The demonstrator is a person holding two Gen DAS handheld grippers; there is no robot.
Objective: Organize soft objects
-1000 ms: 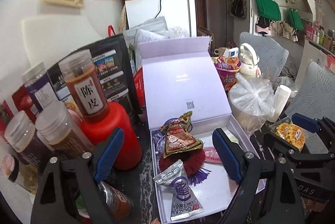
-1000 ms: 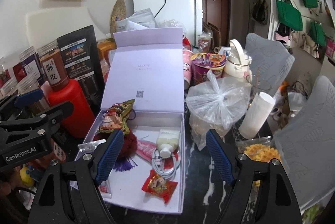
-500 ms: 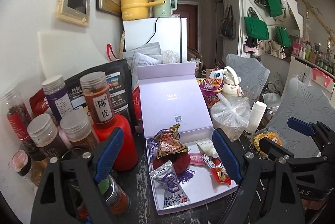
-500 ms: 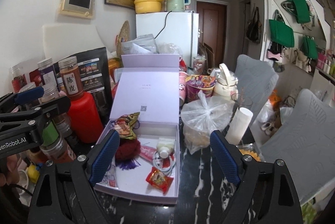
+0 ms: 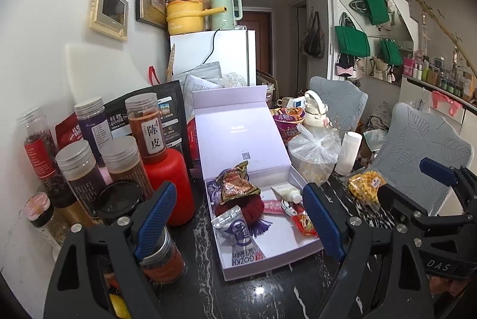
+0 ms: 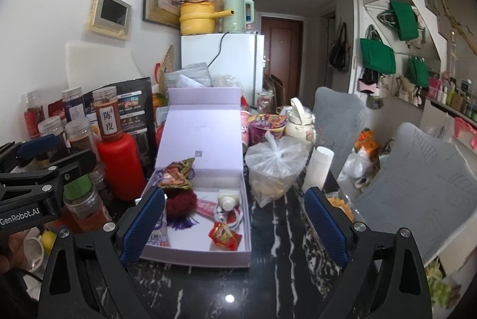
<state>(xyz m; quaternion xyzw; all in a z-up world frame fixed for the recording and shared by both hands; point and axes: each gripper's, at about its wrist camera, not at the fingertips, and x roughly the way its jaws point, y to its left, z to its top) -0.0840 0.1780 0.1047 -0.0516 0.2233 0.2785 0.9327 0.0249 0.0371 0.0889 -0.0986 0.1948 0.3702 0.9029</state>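
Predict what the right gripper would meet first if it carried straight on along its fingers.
Probably the open lavender box, near its front right corner; the right gripper is open and empty. Depth is uncertain.

- One open lilac box (image 5: 238, 134) is seen.
- Three snack packets (image 5: 238, 184) are counted inside it.
- Two grey chairs (image 6: 417, 170) are seen.
- Three green bags (image 5: 351, 41) are counted hanging.

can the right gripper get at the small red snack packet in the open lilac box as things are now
Probably yes: the right gripper stands open and empty, the small red snack packet lies uncovered near the open lilac box's low front wall.
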